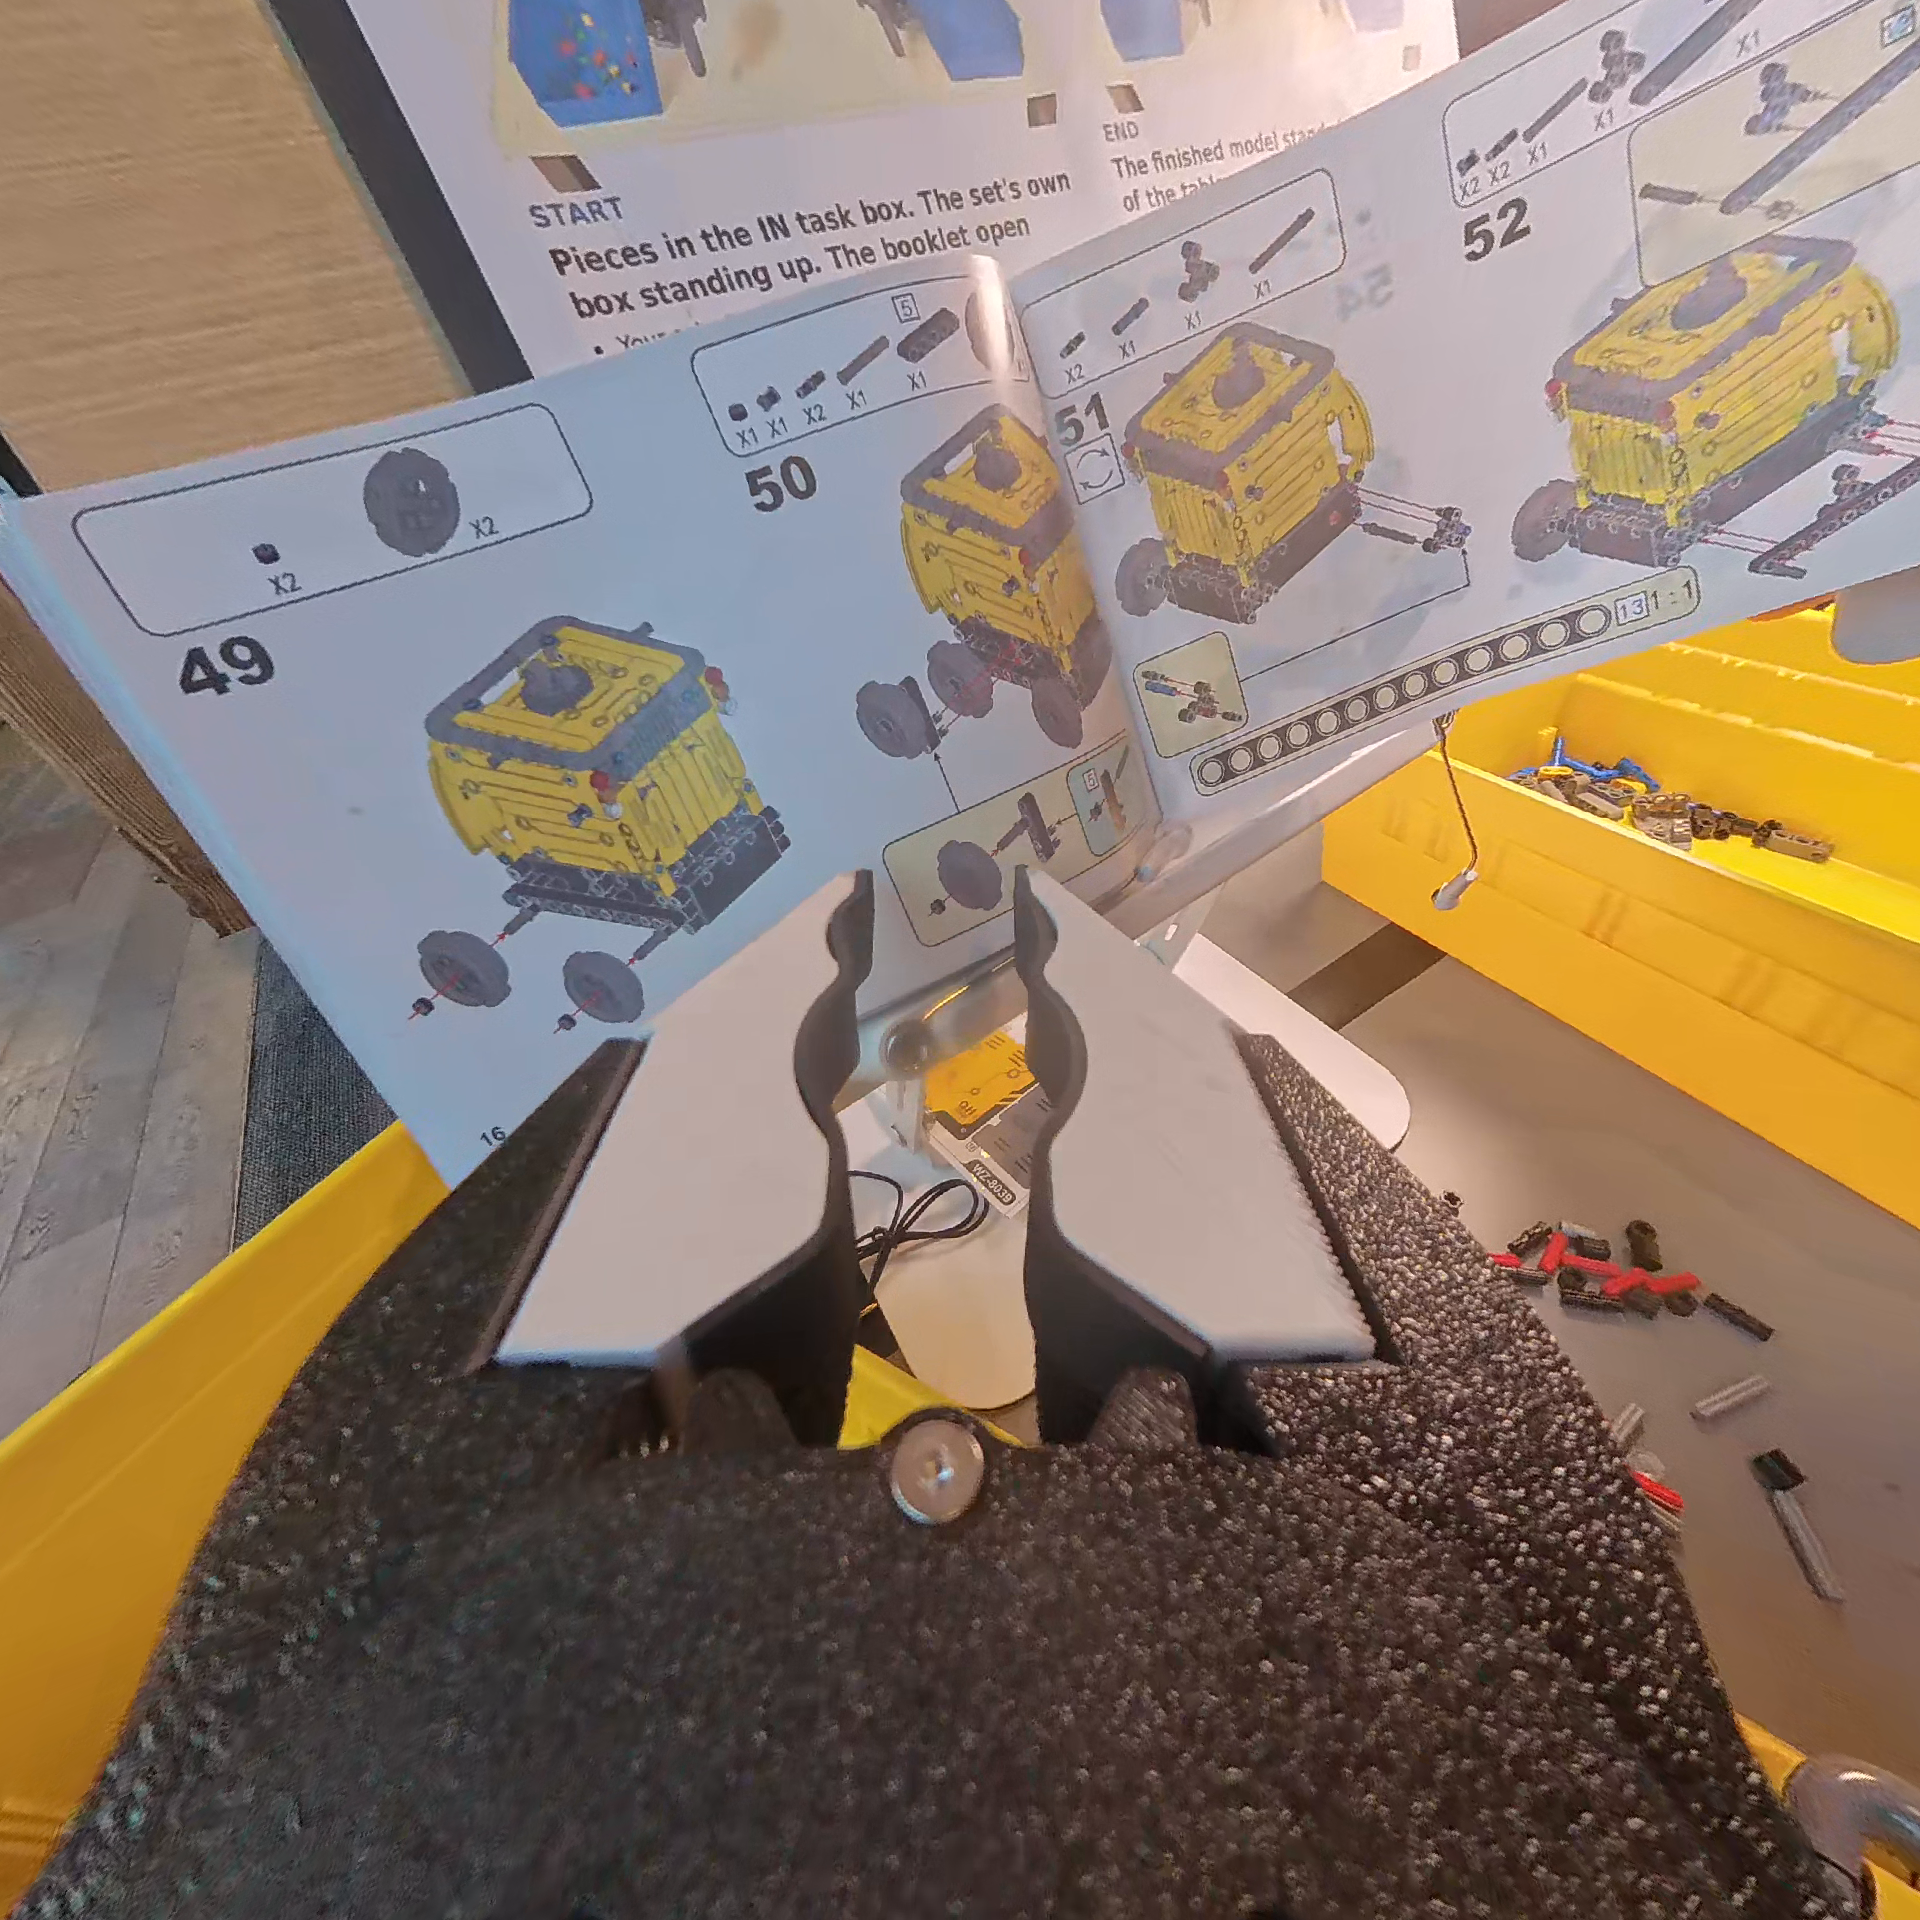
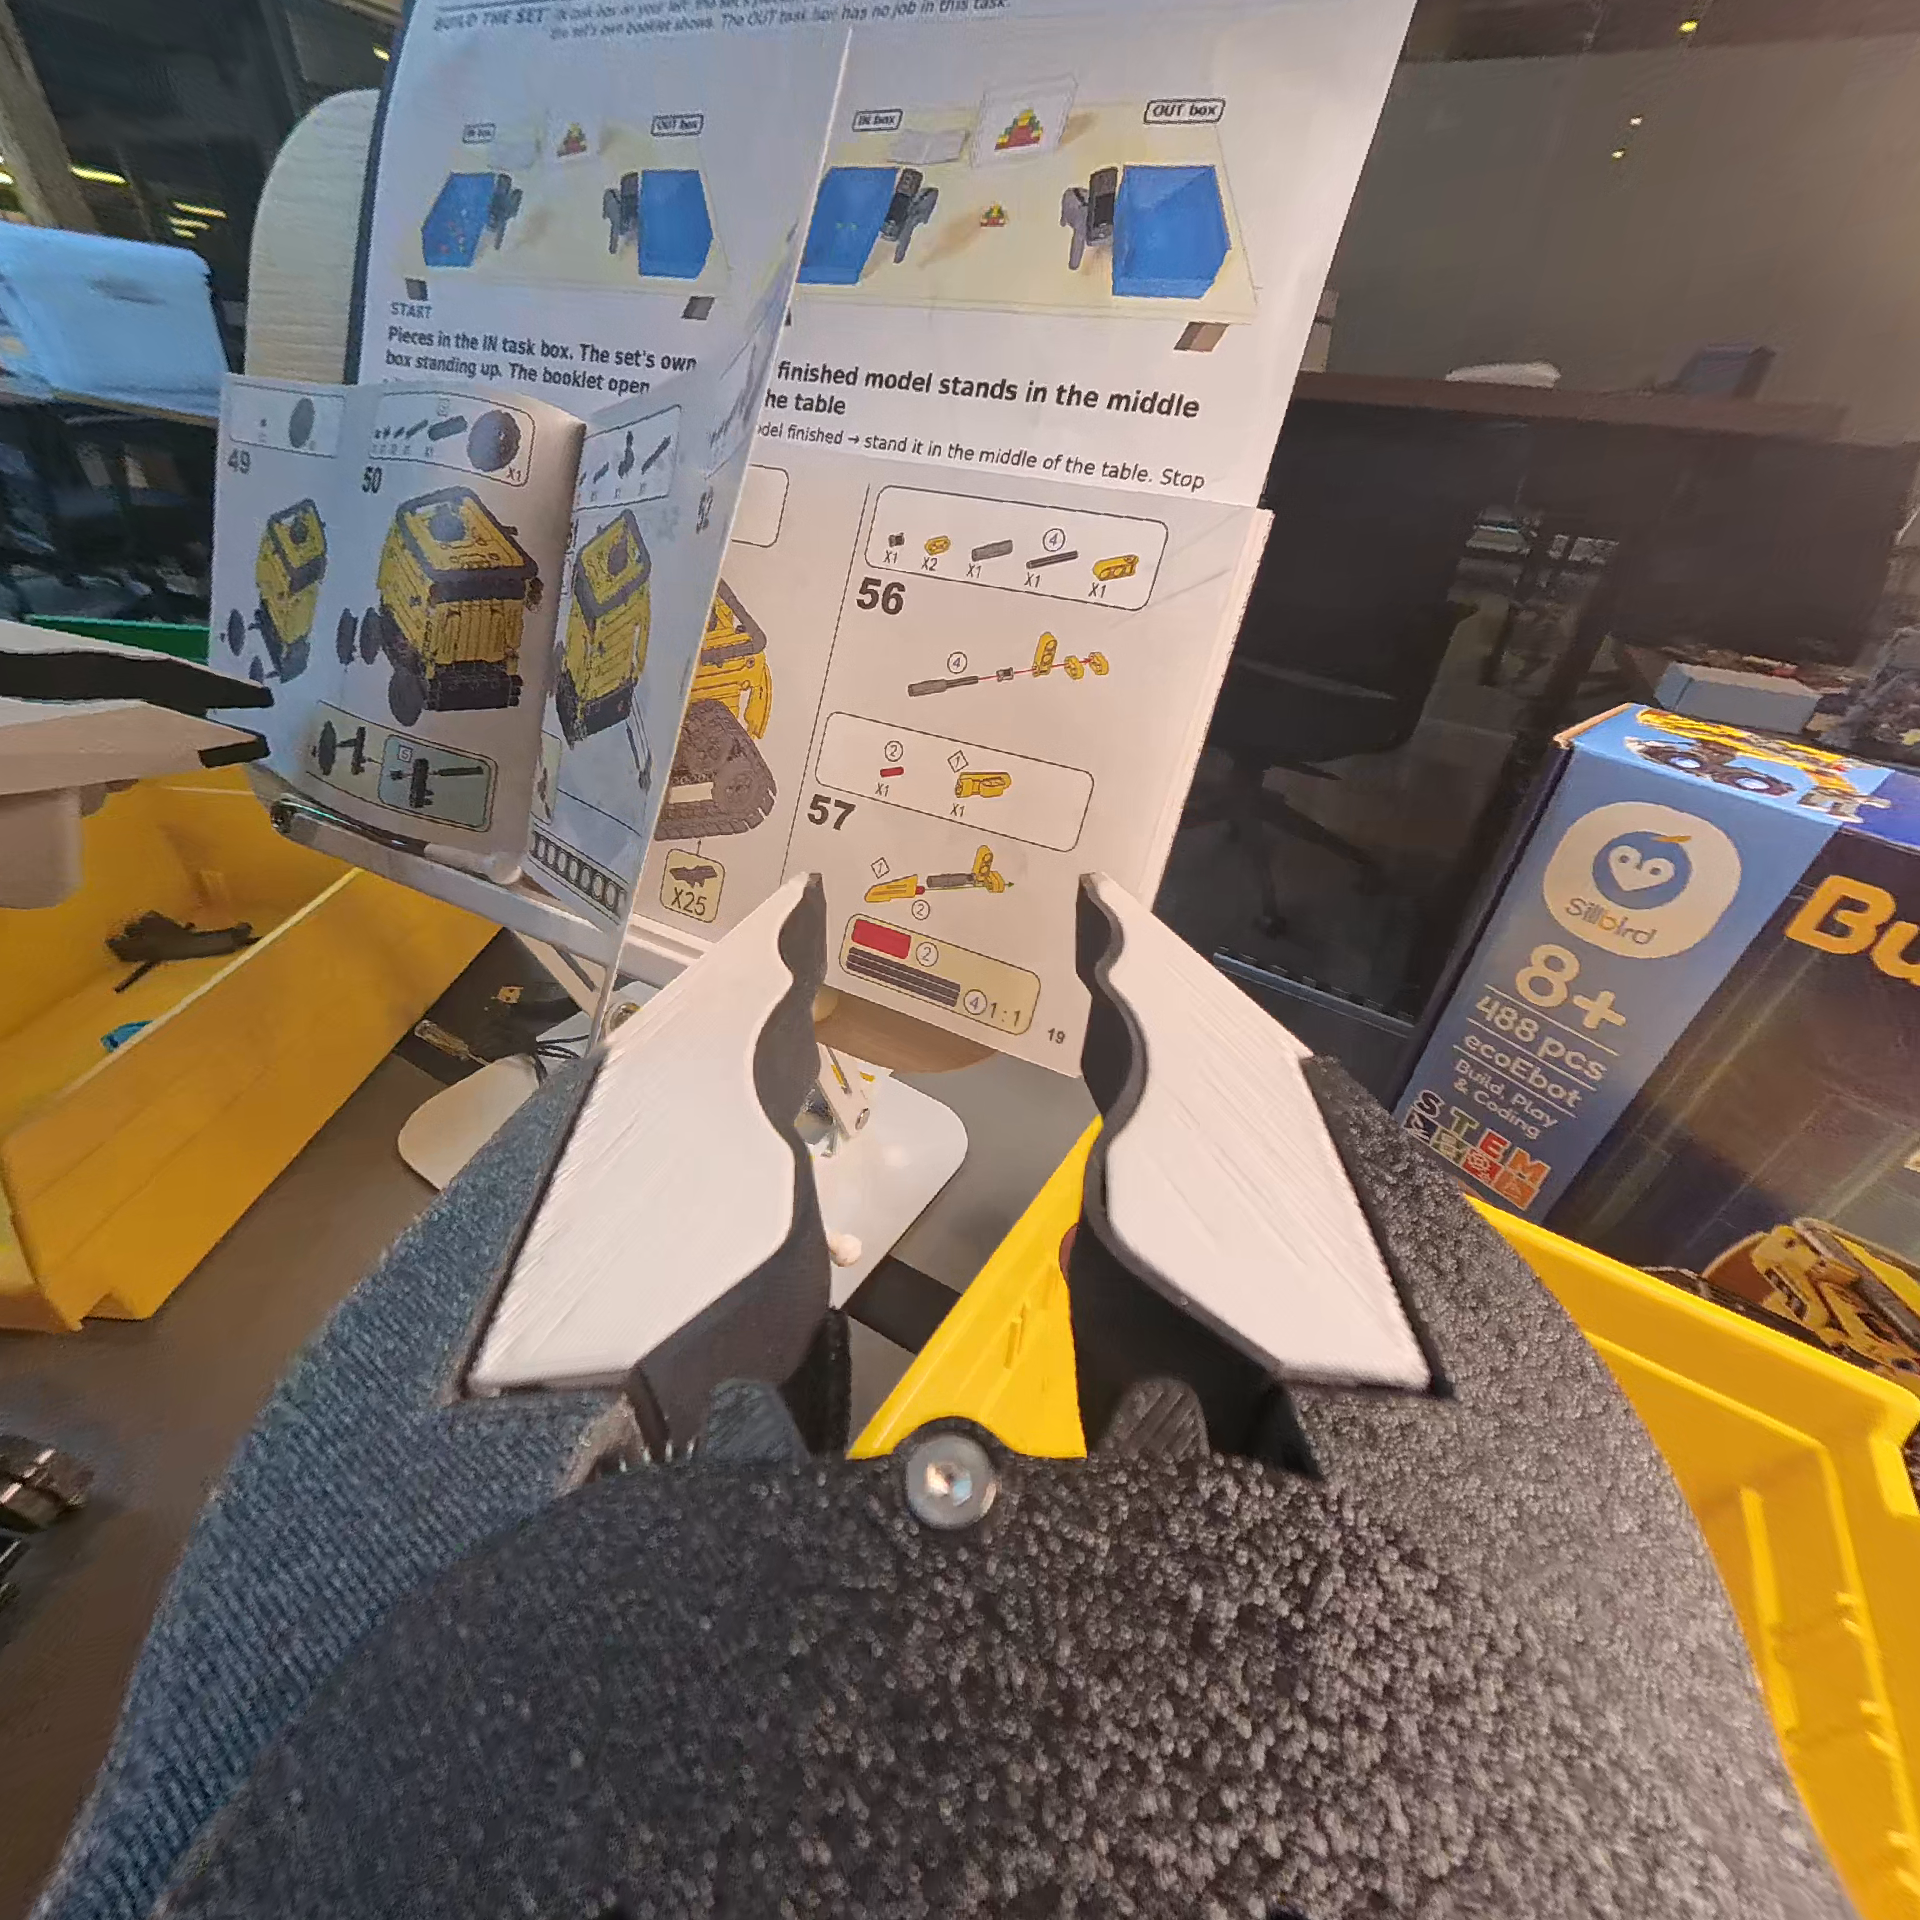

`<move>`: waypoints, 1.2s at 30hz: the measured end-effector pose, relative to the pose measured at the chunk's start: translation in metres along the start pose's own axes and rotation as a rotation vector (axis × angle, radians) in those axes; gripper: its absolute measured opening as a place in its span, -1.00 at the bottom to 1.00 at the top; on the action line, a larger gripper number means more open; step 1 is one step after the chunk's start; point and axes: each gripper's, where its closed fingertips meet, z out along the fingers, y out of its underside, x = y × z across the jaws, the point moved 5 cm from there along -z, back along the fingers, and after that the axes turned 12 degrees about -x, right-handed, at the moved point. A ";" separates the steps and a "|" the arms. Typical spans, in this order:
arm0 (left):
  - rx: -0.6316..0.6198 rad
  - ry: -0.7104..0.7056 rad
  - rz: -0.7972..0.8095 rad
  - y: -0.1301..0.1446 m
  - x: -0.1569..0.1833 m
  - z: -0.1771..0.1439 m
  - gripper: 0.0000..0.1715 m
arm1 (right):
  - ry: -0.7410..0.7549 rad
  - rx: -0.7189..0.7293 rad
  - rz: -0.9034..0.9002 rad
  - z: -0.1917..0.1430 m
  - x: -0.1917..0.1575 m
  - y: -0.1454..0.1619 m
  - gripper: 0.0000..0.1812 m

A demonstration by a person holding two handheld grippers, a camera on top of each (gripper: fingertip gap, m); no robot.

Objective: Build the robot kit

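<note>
Left gripper [image 1: 940, 894]: jaws a little apart, empty, raised before the open instruction booklet [image 1: 582, 665]; booklet propped upright on a metal stand [image 1: 1340, 1070], pages fanned, likely for reading while both hands are busy. Right gripper [image 2: 943, 894]: jaws well apart, empty, facing the booklet's right-hand page [image 2: 997, 748]. Printed sheet [image 2: 1039, 312] upright behind the booklet. Yellow tray [image 1: 1662, 914] near, small parts sorted inside; loose black and red pins [image 1: 1621, 1273] on the table [image 1: 1507, 1081]. Boxed set [image 2: 1704, 997] upright at right.

printed booklet [image 1: 582, 665], poster [image 2: 997, 312], toy box [image 2: 1621, 997]
</note>
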 end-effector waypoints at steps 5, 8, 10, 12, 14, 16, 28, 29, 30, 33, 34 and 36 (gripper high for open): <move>-0.001 0.000 0.001 0.002 0.000 0.000 -0.72 | 0.001 0.005 0.013 -0.005 0.007 0.002 -0.47; -0.005 -0.002 0.000 0.004 -0.001 0.001 -0.72 | 0.005 0.007 0.022 -0.009 0.012 0.002 -0.47; -0.005 -0.001 -0.002 0.004 -0.001 0.000 -0.72 | 0.007 0.010 0.031 -0.010 0.015 0.002 -0.47; -0.003 -0.002 -0.001 0.004 -0.002 -0.001 -0.72 | 0.009 0.013 0.037 -0.012 0.017 0.002 -0.47; 0.002 -0.002 -0.001 0.003 -0.003 -0.005 -0.72 | 0.012 0.016 0.038 -0.013 0.019 0.000 -0.47; 0.013 -0.004 -0.002 0.001 -0.003 -0.012 -0.71 | 0.023 0.019 0.039 -0.015 0.021 -0.002 -0.47; 0.071 0.135 0.038 0.013 0.033 -0.117 -0.46 | 0.048 0.084 0.015 -0.064 0.014 -0.022 -0.45; 0.067 0.161 0.042 0.020 0.038 -0.127 -0.43 | 0.041 0.085 0.009 -0.075 0.012 -0.024 -0.45; 0.059 0.191 0.044 0.028 0.044 -0.137 -0.40 | 0.031 0.091 -0.001 -0.082 0.008 -0.025 -0.45; 0.022 0.230 0.035 0.056 0.055 -0.163 -0.31 | -0.051 0.084 -0.051 -0.105 -0.018 -0.023 -0.46; 0.015 0.233 0.026 0.066 0.057 -0.171 -0.30 | -0.103 0.058 -0.072 -0.110 -0.033 -0.020 -0.46; 0.000 0.260 -0.003 0.084 0.061 -0.182 -0.27 | -0.223 -0.008 -0.130 -0.121 -0.067 -0.008 -0.46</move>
